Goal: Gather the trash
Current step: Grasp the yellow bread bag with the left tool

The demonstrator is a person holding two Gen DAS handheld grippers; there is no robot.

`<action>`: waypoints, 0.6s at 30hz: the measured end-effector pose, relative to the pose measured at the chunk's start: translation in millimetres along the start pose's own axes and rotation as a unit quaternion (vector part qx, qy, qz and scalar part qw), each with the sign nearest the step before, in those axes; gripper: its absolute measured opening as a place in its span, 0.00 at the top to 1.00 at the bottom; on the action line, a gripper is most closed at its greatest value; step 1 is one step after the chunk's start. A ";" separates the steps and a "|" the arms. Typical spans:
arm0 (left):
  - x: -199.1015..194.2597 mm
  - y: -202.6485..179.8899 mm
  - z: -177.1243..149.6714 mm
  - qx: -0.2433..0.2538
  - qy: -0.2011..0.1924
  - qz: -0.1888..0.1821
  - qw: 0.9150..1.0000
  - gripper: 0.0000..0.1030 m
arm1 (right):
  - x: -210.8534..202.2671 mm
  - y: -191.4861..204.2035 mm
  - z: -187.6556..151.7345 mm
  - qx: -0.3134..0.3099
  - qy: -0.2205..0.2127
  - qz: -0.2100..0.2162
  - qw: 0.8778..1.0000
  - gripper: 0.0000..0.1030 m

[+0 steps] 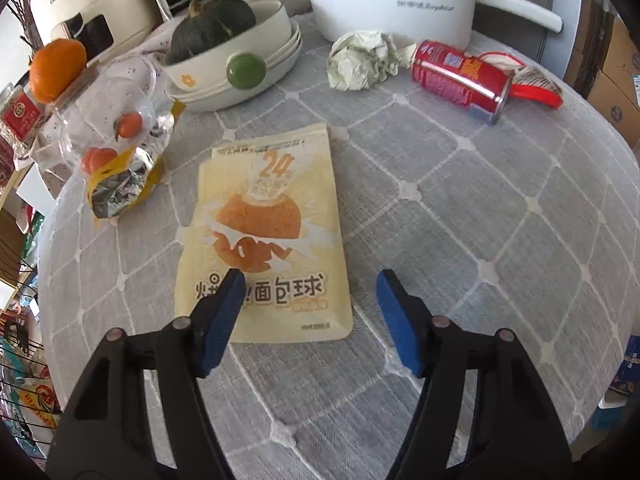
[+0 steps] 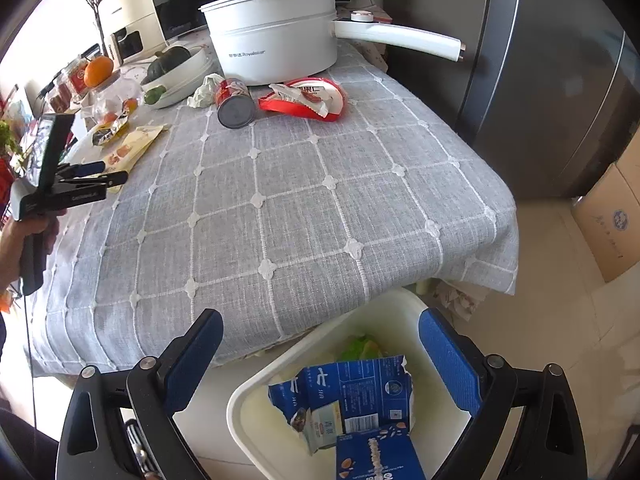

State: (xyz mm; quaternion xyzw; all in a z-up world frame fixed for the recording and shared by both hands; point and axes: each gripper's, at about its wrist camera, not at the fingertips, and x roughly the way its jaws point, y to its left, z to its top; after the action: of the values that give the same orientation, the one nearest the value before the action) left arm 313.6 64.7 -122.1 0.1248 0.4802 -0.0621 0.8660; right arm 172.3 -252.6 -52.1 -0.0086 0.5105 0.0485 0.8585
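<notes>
Yellow bread-snack pouch (image 1: 266, 236) lies flat on the table (image 1: 460, 208), partly between the left gripper's (image 1: 308, 280) spread, empty jaws, so pinching its edge is judged next; the right gripper (image 2: 320, 330) is held open, holding nothing, over the white bin (image 2: 248, 396).

My table (image 2: 304, 216) wears a grey checked cloth. On it lie a yellow bread bag (image 1: 266, 240), a crumpled paper (image 1: 362, 60), a red can (image 1: 460, 80) on its side and a red wrapper (image 2: 304, 98) just beside the can. A white pot (image 2: 276, 36), stacked bowls (image 1: 240, 68) and a foil wrapper (image 1: 120, 188) are on it too. On the floor (image 2: 560, 320) a white bin (image 2: 256, 400) stands at the table corner.
</notes>
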 end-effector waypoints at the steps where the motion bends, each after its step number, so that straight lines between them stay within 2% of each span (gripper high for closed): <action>1: 0.0 5.2 0.9 -0.017 -0.009 -0.009 1.000 0.40 | 0.5 -0.2 0.0 0.000 0.001 0.002 1.000 0.03; 2: 3.3 9.9 1.5 -0.032 -0.004 -0.018 0.999 0.44 | 1.0 -0.4 -0.6 0.000 0.002 0.003 1.000 0.03; 3: 4.2 15.4 0.8 -0.051 -0.007 -0.039 0.998 0.53 | 1.7 -0.6 -0.9 0.000 0.003 0.004 1.000 0.03; 6: 2.8 17.5 -3.3 -0.063 -0.017 -0.047 0.997 0.61 | 3.0 -1.9 -1.8 0.003 0.004 0.003 1.000 0.03; 9: -4.7 10.8 -6.6 -0.065 -0.017 -0.057 0.996 0.94 | 3.3 -3.0 -1.1 0.013 0.003 0.003 1.000 0.03; 11: -11.3 6.1 -11.7 -0.064 -0.013 -0.050 0.997 0.96 | 1.1 -3.0 0.1 0.022 -0.003 0.004 1.000 0.03; 14: -32.6 10.6 -26.8 -0.090 -0.032 -0.068 0.993 0.97 | -5.5 0.2 3.2 0.031 -0.018 0.005 0.999 0.03; 18: -68.4 27.5 -50.9 -0.147 -0.065 -0.107 0.981 0.97 | -15.7 7.8 11.8 0.038 -0.044 0.006 0.998 0.03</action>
State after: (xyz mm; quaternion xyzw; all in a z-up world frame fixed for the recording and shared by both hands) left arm 242.0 104.4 -85.7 -0.0605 0.4371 -0.0912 0.8927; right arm 174.5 -245.3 -32.5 0.0289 0.4739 0.0345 0.8794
